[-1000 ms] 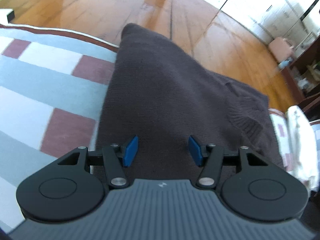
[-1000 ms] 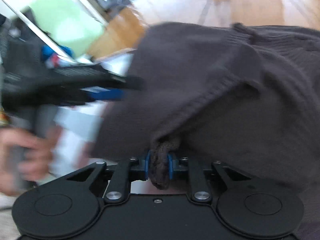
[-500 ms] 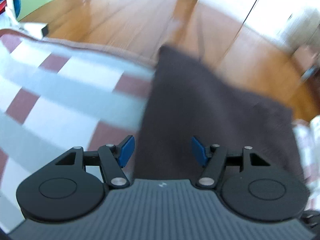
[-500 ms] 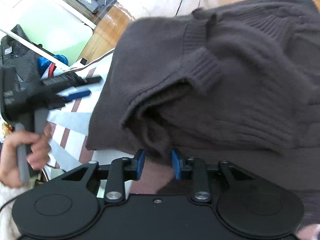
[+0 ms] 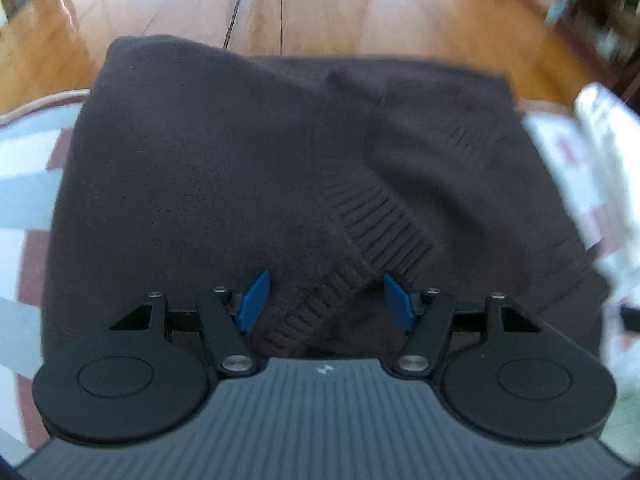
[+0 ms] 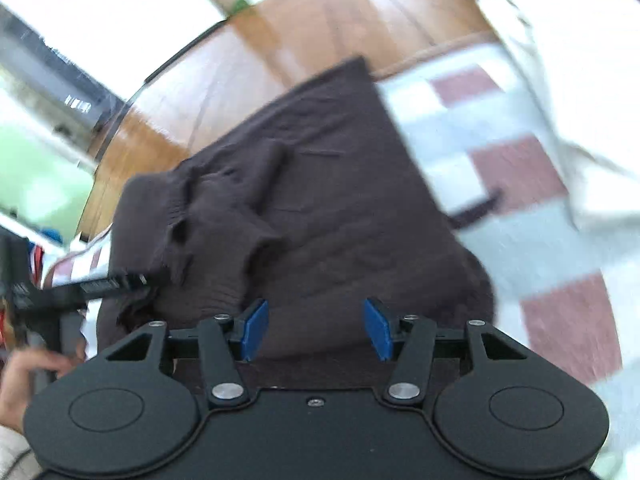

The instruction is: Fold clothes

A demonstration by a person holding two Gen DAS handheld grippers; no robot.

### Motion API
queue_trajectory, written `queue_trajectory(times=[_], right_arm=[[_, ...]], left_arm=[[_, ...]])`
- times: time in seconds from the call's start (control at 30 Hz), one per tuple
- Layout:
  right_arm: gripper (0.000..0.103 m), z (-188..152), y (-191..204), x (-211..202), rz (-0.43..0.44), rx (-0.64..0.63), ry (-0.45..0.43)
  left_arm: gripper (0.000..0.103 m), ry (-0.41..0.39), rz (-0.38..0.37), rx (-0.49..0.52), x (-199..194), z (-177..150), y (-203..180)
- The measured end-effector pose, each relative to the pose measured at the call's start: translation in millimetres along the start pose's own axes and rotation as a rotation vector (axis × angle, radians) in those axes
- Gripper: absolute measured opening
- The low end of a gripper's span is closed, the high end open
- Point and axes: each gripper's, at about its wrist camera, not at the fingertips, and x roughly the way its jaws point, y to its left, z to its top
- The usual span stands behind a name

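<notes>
A dark brown knit sweater (image 5: pixel 224 184) lies partly folded on a checked blanket; it also shows in the right wrist view (image 6: pixel 328 216). A ribbed cuff (image 5: pixel 360 248) of its sleeve lies across the body and runs down between my left gripper's jaws. My left gripper (image 5: pixel 326 302) is open, low over the sweater's near edge. My right gripper (image 6: pixel 315 330) is open and empty above the sweater's near edge. The left gripper also shows in the right wrist view (image 6: pixel 132 280), at the sweater's left side.
The checked blanket (image 6: pixel 500 168) in red, white and grey covers the surface. A white cloth (image 6: pixel 560 72) lies at the right; it also shows in the left wrist view (image 5: pixel 600 168). Wooden floor (image 5: pixel 320 8) lies beyond the far edge.
My right gripper has let go of the sweater's sleeve, opened wide and pulled back. My left gripper has swung right, over the ribbed cuff now lying on the sweater.
</notes>
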Motion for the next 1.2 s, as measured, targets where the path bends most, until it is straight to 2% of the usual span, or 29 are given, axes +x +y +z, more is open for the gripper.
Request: queue_trajectory(times=[0.17, 0.23, 0.33, 0.4, 0.43, 0.5, 0.53, 0.57, 0.6, 0.63, 0.77, 0.9, 0.97, 1.0, 1.13, 1.2], right_arm=[[0.06, -9.8, -19.7, 12.6, 0.016, 0.168, 0.01], [0.06, -14.0, -22.6, 24.0, 0.023, 0.234, 0.029], [0.061, -16.3, -29.1, 34.0, 0.005, 0.29, 0.035], [0.063, -15.4, -34.1, 32.1, 0.005, 0.323, -0.004], [0.063, -14.2, -33.6, 30.4, -0.023, 0.321, -0.031], [0.063, -10.6, -25.6, 26.8, -0.123, 0.267, -0.091], [0.063, -8.4, -20.1, 29.0, -0.143, 0.215, -0.104], [0.057, -6.2, -15.2, 32.8, -0.147, 0.159, -0.108], [0.026, -4.2, -11.8, 38.5, -0.152, 0.116, -0.104], [0.015, -2.9, -11.0, 44.5, -0.148, 0.1, -0.098], [0.015, 4.6, 29.5, 9.3, -0.032, -0.012, -0.222], [0.014, 17.6, 80.1, -26.7, 0.084, -0.179, -0.32], [0.014, 25.5, 97.1, -32.6, 0.136, -0.214, -0.316], [0.01, 28.0, 103.3, -33.3, 0.149, -0.229, -0.311], [0.008, 28.4, 119.1, -31.8, 0.171, -0.278, -0.289], [0.008, 28.0, 126.4, -30.8, 0.18, -0.303, -0.279]], left_arm=[[0.063, -0.034, -0.105, -0.006, -29.5, 2.1, -20.1], [0.063, -0.036, -0.156, 0.036, -36.1, 1.2, -36.1], [0.063, -0.026, -0.201, 0.16, -34.4, -5.4, -67.5], [0.063, -0.029, -0.234, 0.234, -33.9, -13.2, -82.9], [0.063, -0.031, -0.25, 0.271, -33.7, -17.0, -90.3], [0.063, -0.033, -0.261, 0.343, -35.5, -26.4, -105.6], [0.063, -0.028, -0.26, 0.358, -32.4, -28.4, -109.6], [0.063, -0.022, -0.26, 0.37, -29.0, -30.1, -113.1], [0.063, -0.02, -0.264, 0.373, -26.0, -31.1, -115.8], [0.063, -0.018, -0.27, 0.375, -23.0, -32.0, -118.2], [0.063, -0.024, -0.315, 0.381, -32.9, -33.6, -118.4], [0.063, -0.099, -0.4, 0.328, -56.3, -26.7, -113.8], [0.063, -0.144, -0.418, 0.321, -67.7, -23.2, -113.0], [0.063, -0.169, -0.429, 0.329, -73.1, -22.0, -112.7], [0.065, -0.273, -0.457, 0.371, -93.1, -19.2, -107.5], [0.066, -0.294, -0.465, 0.363, -94.5, -16.8, -100.9]])
